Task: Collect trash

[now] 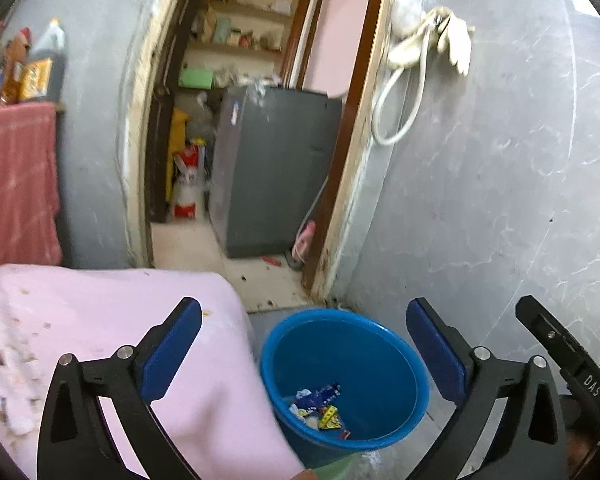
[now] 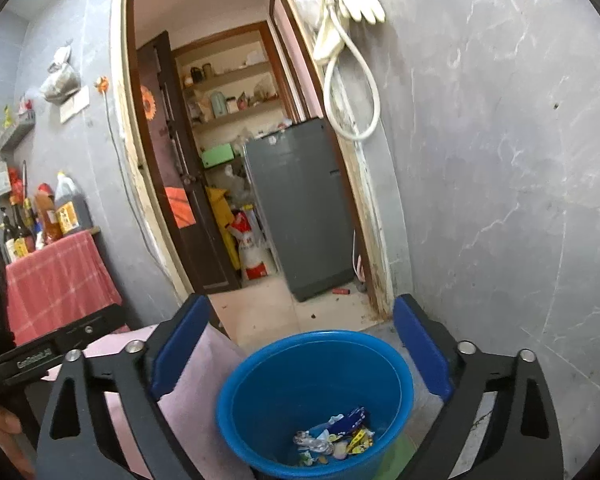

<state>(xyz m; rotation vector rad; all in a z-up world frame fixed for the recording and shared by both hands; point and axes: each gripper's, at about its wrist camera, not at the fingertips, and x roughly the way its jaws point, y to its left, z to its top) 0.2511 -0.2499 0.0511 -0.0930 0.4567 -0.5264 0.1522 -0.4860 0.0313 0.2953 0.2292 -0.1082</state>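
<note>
Trash wrappers (image 2: pixel 336 438), crumpled foil and plastic, lie at the bottom of the round blue plastic bucket (image 2: pixel 260 372) on the floor below me. Grey marbled wall tiles (image 2: pixel 500 180) surround an open wooden doorway (image 2: pixel 140 184), with a grey boxy appliance (image 2: pixel 300 208) beyond on pale floor tiles. A soft pink cloth (image 1: pixel 100 320) covers the table beside the bucket. My left gripper (image 1: pixel 304 354) and right gripper (image 2: pixel 300 350) both stand spread wide, holding nothing.

Black claw (image 1: pixel 304 346), blue pads (image 1: pixel 172 350)
</note>
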